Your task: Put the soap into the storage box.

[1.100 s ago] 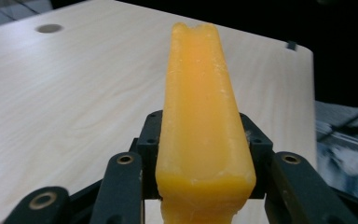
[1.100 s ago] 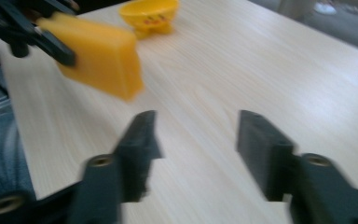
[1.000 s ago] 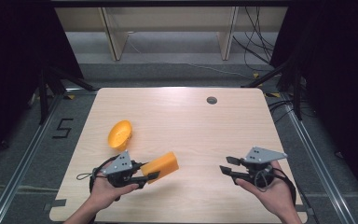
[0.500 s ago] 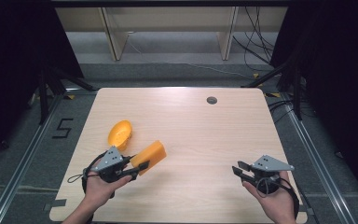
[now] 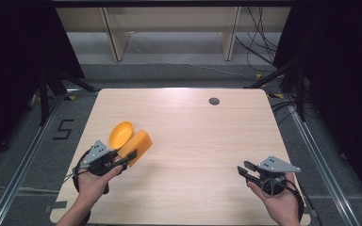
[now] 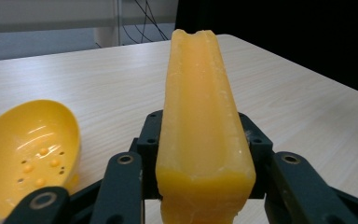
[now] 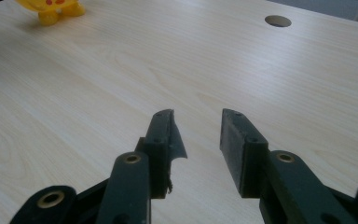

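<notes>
step in hand, as i judge it: carry the orange block [image 5: 135,146] toward the yellow bowl [image 5: 121,133] and set it down beside or in it.

procedure:
1. keep my left tool [image 5: 123,159] clamped on the block until the block's underside meets the surface [image 5: 207,141]. the grip is at the block's near end, so the far end overhangs and could lever down.
2. hold the block level. in the left gripper view it [image 6: 200,112] runs straight ahead between the jaws, with its grooved face up.
3. approach the bowl slowly. the bowl [image 6: 25,151] lies tipped on its side, appears light, and would probably skid if struck.
4. keep my right tool [image 5: 244,170] well away from the bowl, so it cannot interfere.

tool state:
- left tool: jaws closed on the orange block, both pads pressing its sides. in the high view the block sits just beside the bowl, on the bowl's right; i cannot tell whether the 2 touch.
- right tool [image 7: 196,133]: jaws a little apart, recently opening slightly, with nothing between them and nothing touched. it hangs low over the surface, far from the bowl.
</notes>
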